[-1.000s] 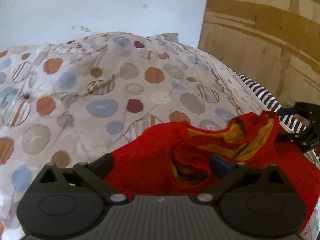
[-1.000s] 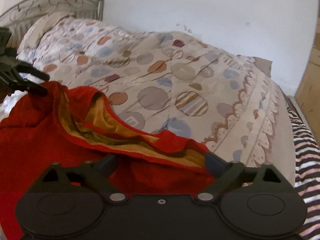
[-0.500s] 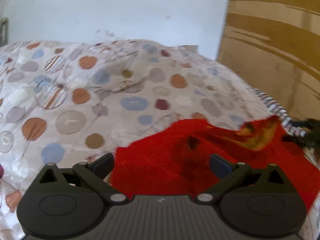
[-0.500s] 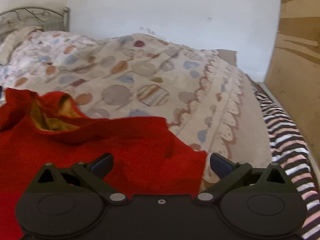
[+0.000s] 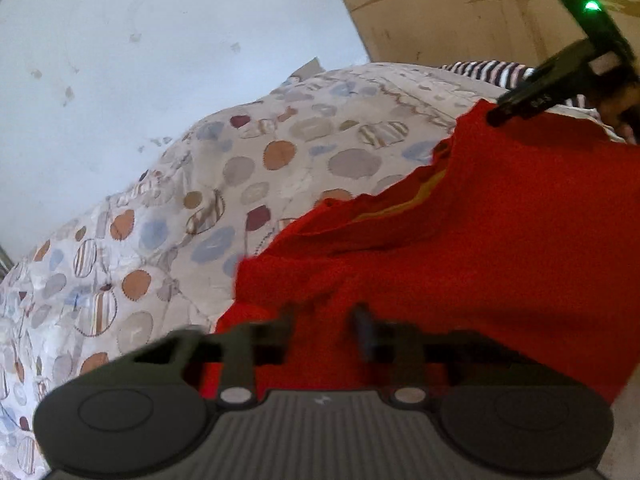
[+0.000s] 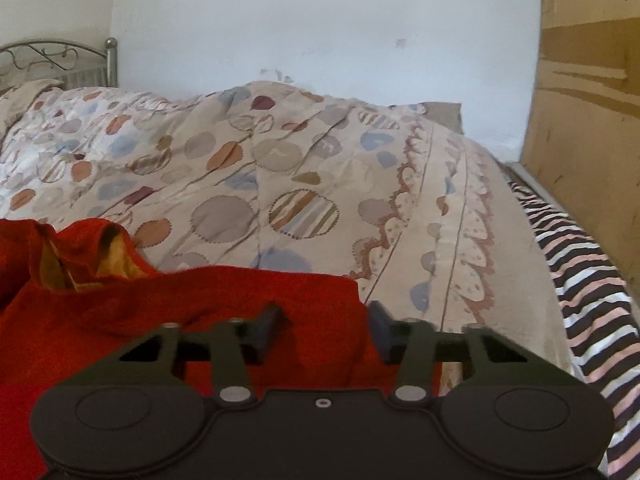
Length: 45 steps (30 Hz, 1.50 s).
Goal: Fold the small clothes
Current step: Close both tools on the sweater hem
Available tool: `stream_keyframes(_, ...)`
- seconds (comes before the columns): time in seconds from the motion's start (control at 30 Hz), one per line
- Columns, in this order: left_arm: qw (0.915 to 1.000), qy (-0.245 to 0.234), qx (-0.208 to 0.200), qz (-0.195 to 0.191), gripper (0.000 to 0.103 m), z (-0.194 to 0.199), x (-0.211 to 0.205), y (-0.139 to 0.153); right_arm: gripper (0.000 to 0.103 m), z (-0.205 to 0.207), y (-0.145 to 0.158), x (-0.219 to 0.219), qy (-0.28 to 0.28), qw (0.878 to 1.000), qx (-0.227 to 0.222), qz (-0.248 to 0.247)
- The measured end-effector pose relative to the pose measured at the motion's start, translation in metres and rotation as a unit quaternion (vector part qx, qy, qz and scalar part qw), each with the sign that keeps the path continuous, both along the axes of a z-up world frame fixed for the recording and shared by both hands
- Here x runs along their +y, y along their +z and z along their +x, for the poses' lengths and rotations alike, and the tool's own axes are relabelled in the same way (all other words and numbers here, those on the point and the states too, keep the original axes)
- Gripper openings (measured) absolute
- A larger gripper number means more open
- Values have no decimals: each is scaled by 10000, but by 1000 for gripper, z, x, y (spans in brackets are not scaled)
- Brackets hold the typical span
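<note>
A red garment with a yellow lining lies spread on the spotted quilt. My left gripper sits low over one near edge of it, tilted. Its jaws are closing, with red cloth between the fingers and a gap still showing. My right gripper is at the garment's right corner. Its jaws are closing too, and the cloth's edge lies between them. In the left wrist view the right gripper shows at the garment's far corner.
The quilt covers a bed that runs back to a white wall. A metal headboard stands at the far left. A striped sheet hangs along the bed's right edge, beside a wooden board.
Both pairs of jaws have gone from wide apart to narrow around red cloth. The left gripper has rolled and shifted sideways. The garment now lies flatter, its yellow neck opening further from both grippers.
</note>
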<state>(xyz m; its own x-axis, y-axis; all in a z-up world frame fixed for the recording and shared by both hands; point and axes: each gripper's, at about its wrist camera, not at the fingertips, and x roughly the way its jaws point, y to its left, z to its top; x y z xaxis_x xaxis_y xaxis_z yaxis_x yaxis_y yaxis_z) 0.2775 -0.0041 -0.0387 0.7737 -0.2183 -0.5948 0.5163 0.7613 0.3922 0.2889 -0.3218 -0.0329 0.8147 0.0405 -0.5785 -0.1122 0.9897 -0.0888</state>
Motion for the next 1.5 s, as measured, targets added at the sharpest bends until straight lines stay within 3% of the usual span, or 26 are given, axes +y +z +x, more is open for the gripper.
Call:
stream_keyframes(0.07,9992,208,51,-329,14,5,10,6,9,-5,4,0,30,9999,-104,22)
stream_keyframes(0.2,9939,647,-197,-873,0,11,41,20,6,-20,18,-3,-113,9992,-382,26)
stream_keyframes(0.27,9922,823,-313,-881,0,20,51,18,6,-27,25,-8,-283,9984,-482,66)
stream_keyframes(0.4,9878,1221,279,-927,0,49,61,-9,6,-31,15,-17,-597,9980,-152,149)
stream_keyframes(0.57,9690,1676,453,-1758,6,47,86,-10,14,-36,2,-26,-744,9969,-57,245)
stream_keyframes(0.6,9672,1693,432,-1842,14,45,91,-6,17,-38,2,-27,-761,9968,-67,220)
stream_keyframes(0.67,9660,1684,348,-1929,48,40,98,-1,30,-43,4,-30,-850,9960,-94,257)
stream_keyframes(0.7,9653,1667,305,-1985,77,37,101,2,40,-46,6,-32,-893,9955,-103,307)
stream_keyframes(0.73,9641,1644,275,-2066,90,32,103,4,44,-51,7,-34,-929,9949,-125,363)
stream_keyframes(0.8,9616,1551,294,-2247,91,21,107,9,65,-65,9,-36,-968,9941,-168,459)
stream_keyframes(0.93,9651,1227,363,-2284,100,-2,101,9,87,-100,10,-28,-696,9960,-189,537)
stream_keyframes(0.97,9679,1149,341,-2209,101,-7,97,5,93,-108,9,-24,-582,9969,-194,502)
stream_keyframes(1.03,9774,1093,266,-1788,101,-16,86,-5,94,-120,6,-14,-399,9985,-162,345)
stream_keyframes(1.13,9866,1213,59,-1086,100,-27,71,-20,88,-134,2,2,-115,9997,-184,82)
stream_keyframes(1.23,9881,1131,-74,-1037,100,-37,69,-18,82,-135,3,12,153,9996,-225,-15)
stream_keyframes(1.3,9882,1065,-116,-1094,100,-41,70,-13,69,-127,7,13,173,9995,-268,14)
stream_keyframes(1.37,9876,973,-155,-1225,98,-44,73,-9,64,-111,7,12,137,9996,-148,195)
stream_keyframes(1.43,9863,896,-131,-1380,88,-46,77,-6,54,-92,3,7,3,9990,91,431)
stream_keyframes(1.5,9849,818,-5,-1524,74,-47,80,-5,24,-76,-4,0,-151,9969,376,672)
